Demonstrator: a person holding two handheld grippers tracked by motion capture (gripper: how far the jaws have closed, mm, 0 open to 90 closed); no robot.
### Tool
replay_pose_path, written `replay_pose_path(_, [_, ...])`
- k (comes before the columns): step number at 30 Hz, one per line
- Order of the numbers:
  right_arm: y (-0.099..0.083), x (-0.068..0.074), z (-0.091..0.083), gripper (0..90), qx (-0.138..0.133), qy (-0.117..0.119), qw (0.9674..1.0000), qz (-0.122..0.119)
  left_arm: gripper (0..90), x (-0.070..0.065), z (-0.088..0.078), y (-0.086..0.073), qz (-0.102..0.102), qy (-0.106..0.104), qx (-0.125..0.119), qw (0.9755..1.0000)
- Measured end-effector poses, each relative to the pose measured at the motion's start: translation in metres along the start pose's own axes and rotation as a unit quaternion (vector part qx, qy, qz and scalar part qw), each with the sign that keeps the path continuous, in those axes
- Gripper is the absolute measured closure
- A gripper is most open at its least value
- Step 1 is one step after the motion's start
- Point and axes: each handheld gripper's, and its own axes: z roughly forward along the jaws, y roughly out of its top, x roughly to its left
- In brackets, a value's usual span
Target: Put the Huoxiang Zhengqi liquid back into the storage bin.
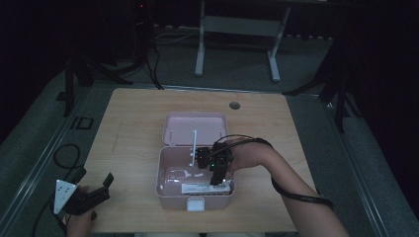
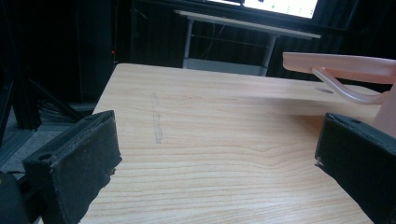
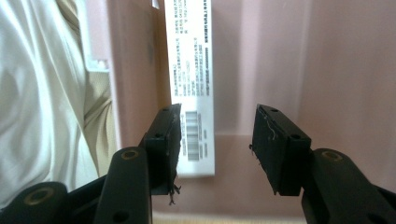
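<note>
Inside the pink box [image 1: 170, 190], near its front wall, the right gripper [image 3: 215, 140] hangs spread beside a white carton [image 3: 192, 88] (untouched); left gripper [image 2: 215, 158] spread at the table's [image 1: 133, 118] front-left corner.

White flat carton [image 3: 191, 70] in the pink plastic storage box [image 3: 289, 56]: rows of small black print are seen down its side, too fine to be read.
Barcode: a black barcode is printed on the carton's lower end, beside the left jaw; no digits can be made out.
Carton in the high view [image 1: 205, 188]: dark print is seen along its top, blurred.
Elsewhere: no brand, number or sign can be read.
</note>
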Motion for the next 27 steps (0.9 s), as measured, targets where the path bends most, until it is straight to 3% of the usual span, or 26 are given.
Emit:
replay_pose_path(7, [-0.025, -0.006, -0.020, 50.5, -0.024, -0.015, 0.9993, 0.025, 0.3, 0.000, 0.000, 0.000, 0.000, 0.001, 0.000, 1.0000])
replay_pose_path(16, [-0.065, -0.015, -0.039, 47.9, -0.062, -0.036, 0.9954, 0.064, 0.3, 0.000, 0.000, 0.000, 0.000, 0.001, 0.001, 1.0000])
replay_pose_path(21, [-0.085, -0.020, -0.033, 46.6, -0.062, -0.041, 0.9938, 0.083, 0.3, 0.000, 0.000, 0.000, 0.000, 0.001, 0.001, 1.0000])
replay_pose_path(27, [-0.106, -0.030, -0.013, 44.7, -0.056, -0.053, 0.9909, 0.110, 0.3, 0.000, 0.000, 0.000, 0.000, 0.001, 0.001, 1.0000])
